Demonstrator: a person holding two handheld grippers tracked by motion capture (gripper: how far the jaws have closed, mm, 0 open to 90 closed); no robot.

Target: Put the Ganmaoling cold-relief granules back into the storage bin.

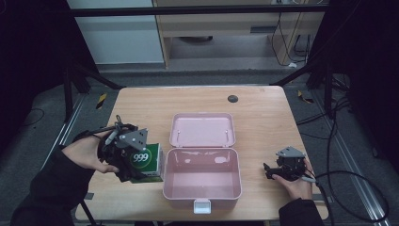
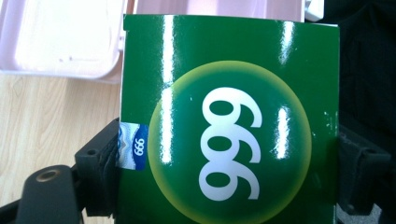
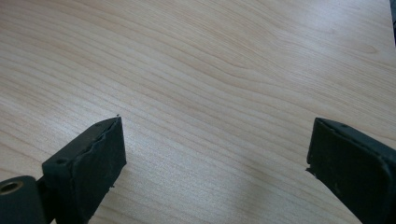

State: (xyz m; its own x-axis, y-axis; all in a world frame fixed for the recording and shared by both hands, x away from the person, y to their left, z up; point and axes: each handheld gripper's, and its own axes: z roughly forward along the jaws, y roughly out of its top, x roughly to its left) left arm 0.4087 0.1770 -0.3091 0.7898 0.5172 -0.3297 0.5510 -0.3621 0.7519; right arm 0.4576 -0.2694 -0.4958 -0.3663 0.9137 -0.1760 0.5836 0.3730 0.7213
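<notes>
1. High view, far left: the left gripper (image 1: pixel 134 162) holds a green box (image 1: pixel 149 162) just beside the left wall of the open pink case (image 1: pixel 202 190), near the front left of the wooden surface (image 1: pixel 254 108).
2. Left gripper view: the box (image 2: pixel 229 121) sits between the two black fingers (image 2: pixel 100 168), which clamp its opposite sides.
3. Its glossy face carries large white "999" in a yellow-ringed circle; a small blue sticker (image 2: pixel 133 147) at one edge repeats "999".
4. Right gripper view: the right gripper (image 3: pixel 215 158) has its fingers (image 3: pixel 93 163) spread wide over bare wood, nothing between them. In the high view it (image 1: pixel 270 172) sits right of the case.
</notes>
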